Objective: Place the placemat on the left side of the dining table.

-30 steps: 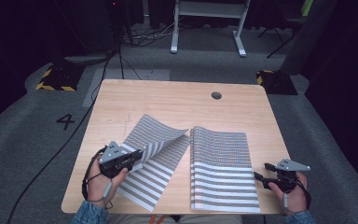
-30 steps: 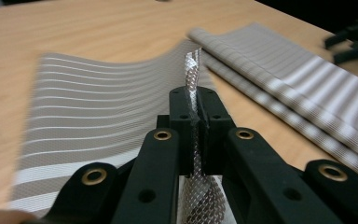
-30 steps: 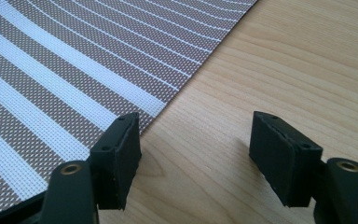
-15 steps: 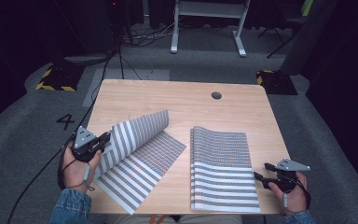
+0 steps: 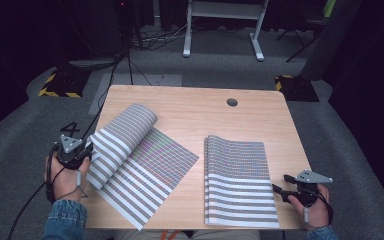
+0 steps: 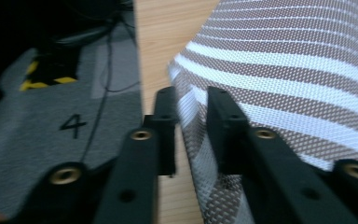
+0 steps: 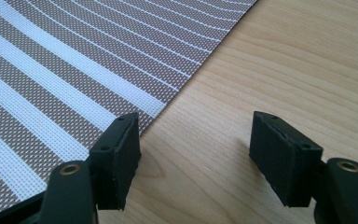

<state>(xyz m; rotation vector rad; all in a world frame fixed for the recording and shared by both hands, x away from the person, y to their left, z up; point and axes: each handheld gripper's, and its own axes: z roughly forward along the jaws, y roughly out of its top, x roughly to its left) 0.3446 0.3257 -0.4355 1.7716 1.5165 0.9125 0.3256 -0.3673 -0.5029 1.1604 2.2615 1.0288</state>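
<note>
Two brown-and-white striped woven mats lie on the wooden table [image 5: 190, 107]. The left mat [image 5: 152, 167] lies at an angle, its left part [image 5: 122, 132] curled up and over. My left gripper [image 5: 86, 148] is shut on that lifted part's left edge at the table's left side. In the left gripper view the mat [image 6: 284, 70] passes between the near-closed jaws of the left gripper [image 6: 191, 126]. The right mat [image 5: 237, 180] lies folded flat. My right gripper [image 5: 281, 183] stands open just off its right edge. The right gripper view shows the right gripper [image 7: 196, 154] over bare wood, the mat [image 7: 65, 70] by one jaw.
A round cable hole [image 5: 232, 102] sits near the table's far edge. Grey carpet [image 5: 35, 135] with a black "4" [image 6: 73, 125] and cables lies left of the table. A white frame [image 5: 225, 20] stands on the floor beyond.
My left gripper has moved left and slightly away with the left mat's edge, dragging that mat leftward with its lifted part curled over. The right gripper and right mat have stayed put.
</note>
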